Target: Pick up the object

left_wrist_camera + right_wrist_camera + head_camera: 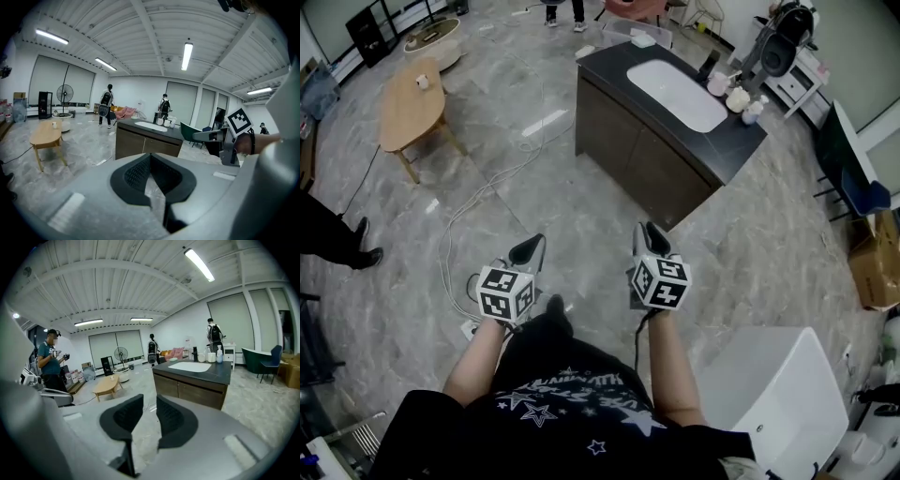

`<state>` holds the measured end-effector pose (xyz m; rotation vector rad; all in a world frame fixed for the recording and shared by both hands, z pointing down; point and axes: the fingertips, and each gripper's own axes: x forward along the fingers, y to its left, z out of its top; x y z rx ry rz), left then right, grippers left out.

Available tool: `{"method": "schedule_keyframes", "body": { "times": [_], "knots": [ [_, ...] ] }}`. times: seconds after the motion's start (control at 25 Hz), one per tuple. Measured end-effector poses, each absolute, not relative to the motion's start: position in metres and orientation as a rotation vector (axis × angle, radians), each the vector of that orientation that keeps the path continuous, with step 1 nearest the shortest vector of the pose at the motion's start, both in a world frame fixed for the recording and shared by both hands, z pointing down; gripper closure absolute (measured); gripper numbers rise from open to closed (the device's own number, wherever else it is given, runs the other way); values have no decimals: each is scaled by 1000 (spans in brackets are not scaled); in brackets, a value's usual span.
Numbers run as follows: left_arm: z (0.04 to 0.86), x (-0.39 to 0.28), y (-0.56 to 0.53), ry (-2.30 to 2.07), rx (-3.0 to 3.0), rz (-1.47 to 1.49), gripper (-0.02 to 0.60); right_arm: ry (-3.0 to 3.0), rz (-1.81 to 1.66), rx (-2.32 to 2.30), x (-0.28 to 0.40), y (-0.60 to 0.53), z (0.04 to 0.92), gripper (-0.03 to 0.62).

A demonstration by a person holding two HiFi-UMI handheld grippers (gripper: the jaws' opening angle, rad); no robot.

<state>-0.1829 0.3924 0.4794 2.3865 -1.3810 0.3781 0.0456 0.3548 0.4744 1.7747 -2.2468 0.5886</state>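
No object lies within reach of either gripper; both are held over bare marble floor in front of me. My left gripper [530, 251] [150, 157] is shut, its dark pads meeting at the tips with nothing between them. My right gripper [649, 234] [150, 401] is open, a narrow empty gap showing between its pads. Ahead stands a dark counter island [675, 164] [145, 140] [197, 380] with a white sink [677, 94]. Small cups and bottles [736, 94] stand at its far end, well beyond both grippers.
A light wooden table [411, 98] stands at the far left, and a white cable [487, 202] trails across the floor. A white box [778, 394] sits close at my lower right, a cardboard box [877, 262] and a blue chair [853, 178] beyond it. A person [49, 362] stands at the left.
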Motion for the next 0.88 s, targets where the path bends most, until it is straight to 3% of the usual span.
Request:
{"method": "schedule_keyframes", "body": {
  "times": [0.36, 0.88],
  "knots": [
    [473, -211, 277, -1257, 2474, 383, 572, -2211, 611, 1839, 2, 241, 470, 416],
    [494, -214, 196, -1195, 2452, 448, 572, -2164, 685, 1885, 5, 159, 494, 411]
  ]
}}
